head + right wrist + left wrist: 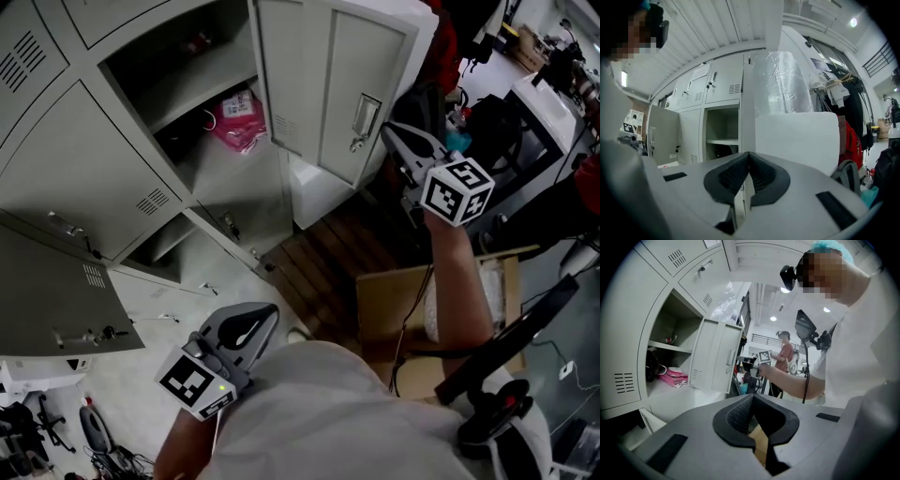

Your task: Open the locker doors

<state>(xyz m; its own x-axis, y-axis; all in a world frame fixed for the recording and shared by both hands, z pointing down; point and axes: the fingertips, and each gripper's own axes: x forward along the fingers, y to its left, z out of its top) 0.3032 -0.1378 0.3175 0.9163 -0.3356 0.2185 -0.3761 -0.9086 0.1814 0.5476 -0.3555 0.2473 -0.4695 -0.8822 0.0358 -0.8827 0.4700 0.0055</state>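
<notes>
The grey lockers (84,159) fill the left of the head view. One upper door (328,84) is swung wide open, its metal handle (364,120) facing me. My right gripper (389,131) hovers just right of that handle, jaws shut with nothing between them. In the right gripper view its tips (749,154) meet in front of the door's thin edge (747,93). My left gripper (267,314) hangs low by my body, shut and empty; its tips (752,397) point toward the open door (715,357). Another door (56,300) at lower left also stands open.
A pink bag (239,117) lies on the open locker's shelf. A wooden pallet (319,262) and a cardboard box (394,300) sit on the floor below the door. Bags, clothing (851,140) and a plastic-wrapped white block (797,136) crowd the right. Another person (785,352) stands behind.
</notes>
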